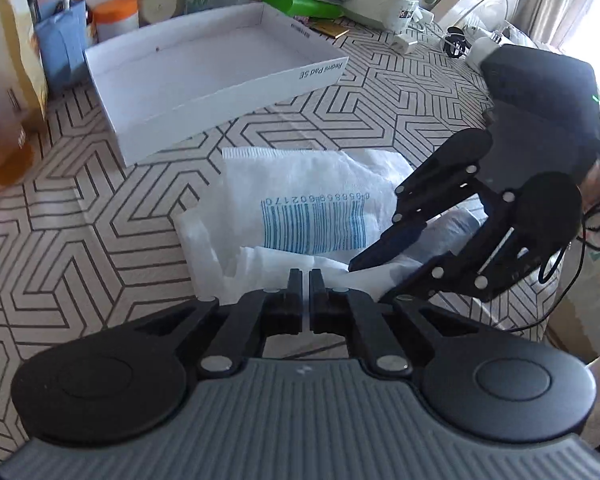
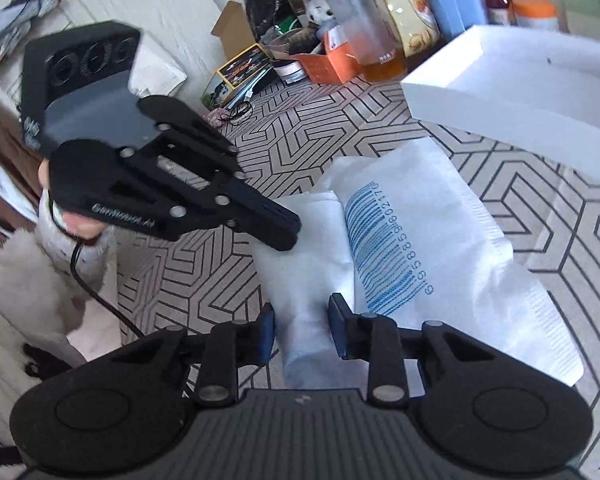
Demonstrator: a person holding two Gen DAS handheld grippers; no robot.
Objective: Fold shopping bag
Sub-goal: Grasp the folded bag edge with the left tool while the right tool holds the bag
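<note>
**White Bag on the Patterned Table**

Black zigzag lines cover the tablecloth [image 1: 100, 220]. On it lies the white shopping bag [image 1: 300, 184], partly folded, with a blue barcode [image 2: 384, 248] printed on it and a row of small numbers beside the bars. Just behind the bag sits a white box lid [image 1: 204, 68] with the words "Redmi Pad SE" on its side. The left gripper [image 1: 305, 280] is above the near edge of the bag, its fingers closed with nothing between them; "GenRobot.AI" is written on its side. The right gripper [image 2: 302, 312] has its fingers partly open on either side of a folded strip of the bag.
</note>
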